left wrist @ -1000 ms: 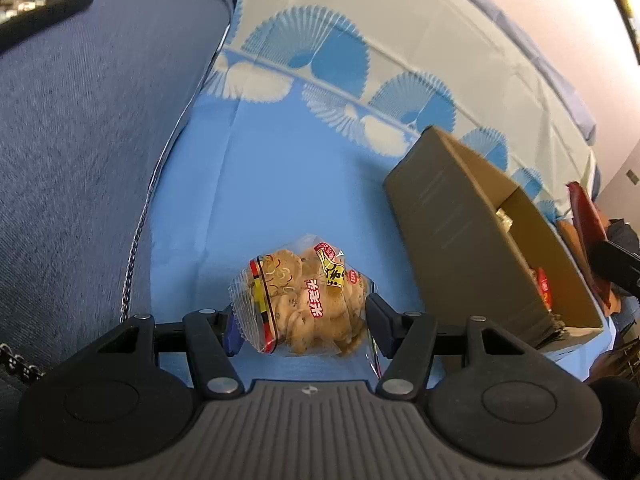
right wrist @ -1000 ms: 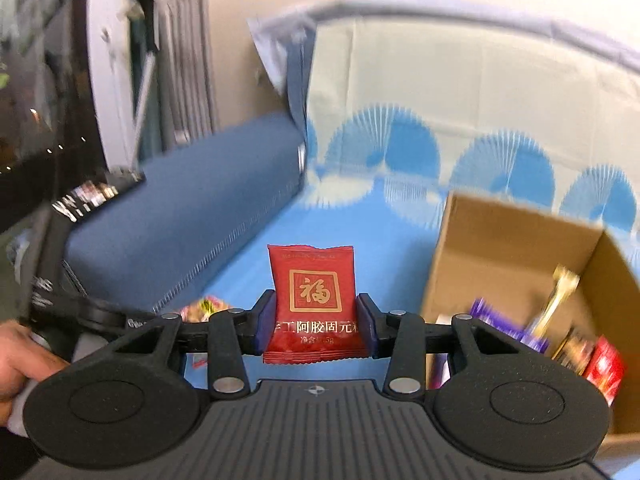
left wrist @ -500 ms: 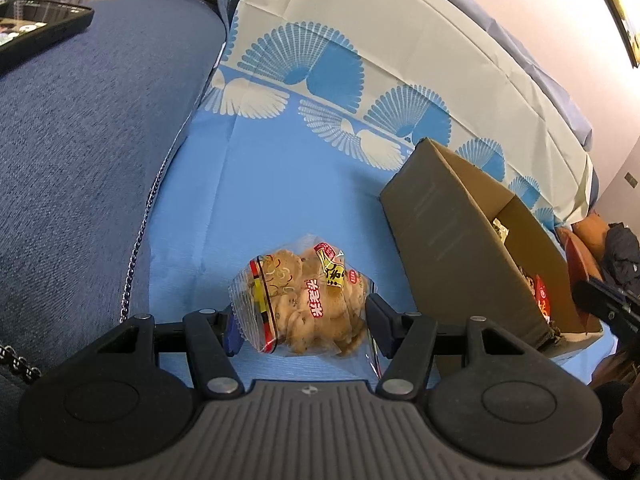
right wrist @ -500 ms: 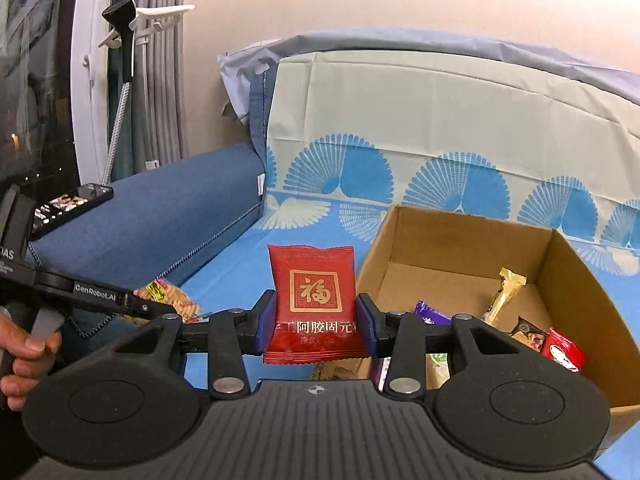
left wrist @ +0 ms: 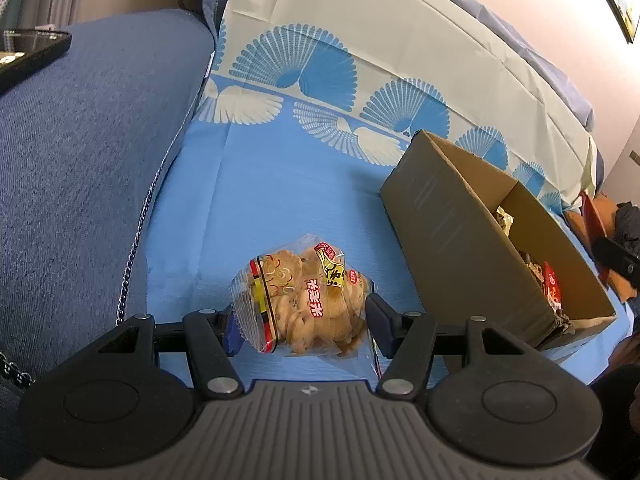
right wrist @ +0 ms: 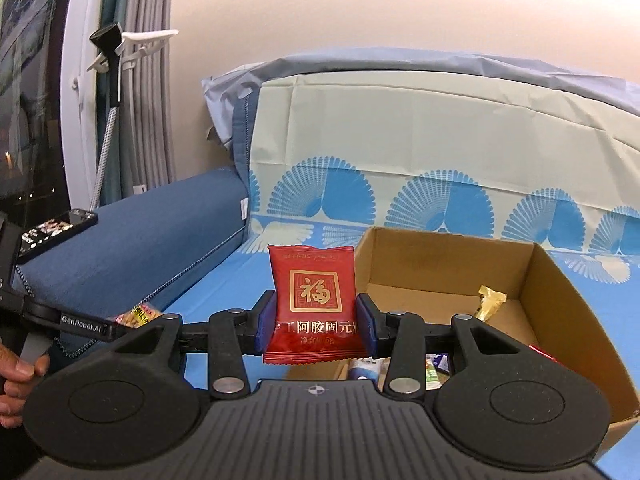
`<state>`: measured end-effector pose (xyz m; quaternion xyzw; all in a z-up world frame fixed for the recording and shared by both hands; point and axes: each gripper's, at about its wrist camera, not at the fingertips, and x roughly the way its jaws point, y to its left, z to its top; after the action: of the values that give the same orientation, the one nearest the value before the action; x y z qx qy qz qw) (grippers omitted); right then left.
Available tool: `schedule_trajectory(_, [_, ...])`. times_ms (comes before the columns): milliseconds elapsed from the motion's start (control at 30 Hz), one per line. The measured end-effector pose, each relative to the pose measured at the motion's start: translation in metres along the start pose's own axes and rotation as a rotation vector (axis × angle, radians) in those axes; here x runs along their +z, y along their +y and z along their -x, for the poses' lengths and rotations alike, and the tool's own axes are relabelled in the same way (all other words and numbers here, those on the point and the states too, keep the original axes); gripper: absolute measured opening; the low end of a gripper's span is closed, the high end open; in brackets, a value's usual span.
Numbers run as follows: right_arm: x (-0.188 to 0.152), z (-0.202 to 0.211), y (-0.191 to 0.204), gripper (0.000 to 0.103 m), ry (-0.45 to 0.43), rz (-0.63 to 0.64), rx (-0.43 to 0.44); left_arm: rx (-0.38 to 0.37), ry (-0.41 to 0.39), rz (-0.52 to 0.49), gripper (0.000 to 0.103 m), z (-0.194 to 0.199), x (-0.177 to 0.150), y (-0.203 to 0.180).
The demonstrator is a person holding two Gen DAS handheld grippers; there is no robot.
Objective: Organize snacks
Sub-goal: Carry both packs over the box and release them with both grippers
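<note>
My left gripper (left wrist: 302, 324) is shut on a clear bag of brown crackers (left wrist: 304, 300) and holds it above the blue cloth (left wrist: 280, 184), left of the open cardboard box (left wrist: 452, 236). My right gripper (right wrist: 316, 324) is shut on a red snack packet (right wrist: 314, 304) with gold characters, held upright just left of the box's near corner. The box (right wrist: 540, 308) holds several small snacks, among them a gold-wrapped one (right wrist: 490, 300). The left gripper and its cracker bag (right wrist: 138, 314) show at the left of the right wrist view.
A blue sofa arm (left wrist: 80, 160) rises on the left, with a dark phone (left wrist: 28, 52) lying on it. The fan-patterned cloth covers the seat and backrest (right wrist: 440, 160). Curtains and a window (right wrist: 132, 80) stand beyond the arm. A hand (right wrist: 16, 376) grips the left handle.
The right gripper has swung right and lifted with the red packet, so the box now sits just ahead of it. The left gripper with the cracker bag has risen slightly.
</note>
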<state>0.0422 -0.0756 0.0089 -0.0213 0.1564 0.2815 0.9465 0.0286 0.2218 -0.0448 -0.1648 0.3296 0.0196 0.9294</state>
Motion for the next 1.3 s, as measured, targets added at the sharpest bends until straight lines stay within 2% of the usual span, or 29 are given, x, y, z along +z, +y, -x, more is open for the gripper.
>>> schedule_trajectory(367, [0.003, 0.004, -0.027, 0.044, -0.038, -0.091, -0.034, 0.022, -0.015, -0.074, 0.066, 0.001, 0.000, -0.012])
schedule_trajectory(500, [0.003, 0.004, -0.037, 0.044, -0.047, -0.120, -0.060, 0.013, 0.002, -0.129, 0.066, -0.002, 0.004, -0.023])
schedule_trajectory(633, [0.005, 0.002, -0.043, 0.044, -0.066, -0.125, -0.100, -0.011, -0.018, -0.133, 0.066, 0.000, 0.016, -0.038])
schedule_trajectory(800, [0.005, 0.001, -0.050, 0.044, -0.078, -0.139, -0.143, -0.056, -0.061, -0.162, 0.066, 0.002, 0.040, -0.073])
schedule_trajectory(1100, [0.005, -0.006, -0.073, 0.044, -0.061, -0.217, -0.212, -0.132, -0.120, -0.225, 0.066, -0.010, 0.082, -0.158])
schedule_trajectory(1300, [0.003, -0.008, -0.096, 0.044, -0.061, -0.289, -0.302, -0.172, -0.160, -0.240, 0.066, -0.024, 0.115, -0.206])
